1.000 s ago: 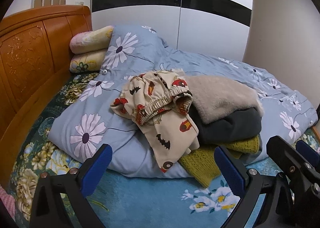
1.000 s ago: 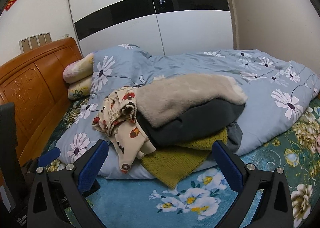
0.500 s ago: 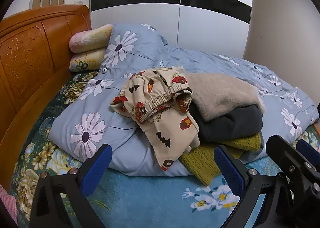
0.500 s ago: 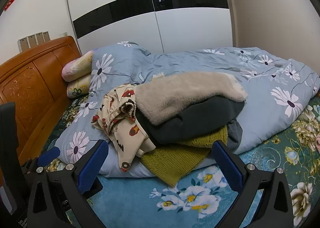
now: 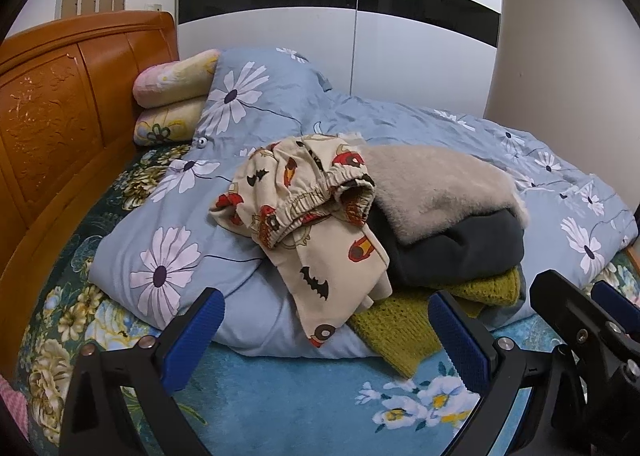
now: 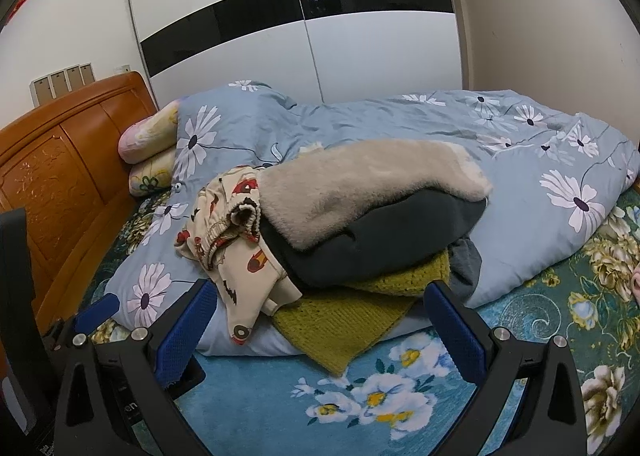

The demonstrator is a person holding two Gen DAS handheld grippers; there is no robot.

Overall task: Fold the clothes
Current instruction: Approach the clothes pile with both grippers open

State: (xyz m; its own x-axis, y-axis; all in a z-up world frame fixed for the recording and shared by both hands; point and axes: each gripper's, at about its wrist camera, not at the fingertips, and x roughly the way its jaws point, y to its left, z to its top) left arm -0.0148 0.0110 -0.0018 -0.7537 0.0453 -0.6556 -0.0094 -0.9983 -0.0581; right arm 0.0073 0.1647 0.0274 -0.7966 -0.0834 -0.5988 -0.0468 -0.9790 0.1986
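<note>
Here we hold both the left gripper (image 5: 326, 330) and right gripper (image 6: 320, 322) wide and empty before the heap on the blue duvet (image 5: 280, 103), where the limp, light printed pyjama trousers (image 5: 316, 215) seem easiest pinched at their elastic waistband (image 5: 320, 191).

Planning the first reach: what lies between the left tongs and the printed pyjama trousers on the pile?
Only bare bedding: blue floral bedsheet, then the daisy-print duvet's edge. The left wrist view shows the open left tongs short of the printed pyjama trousers.
</note>
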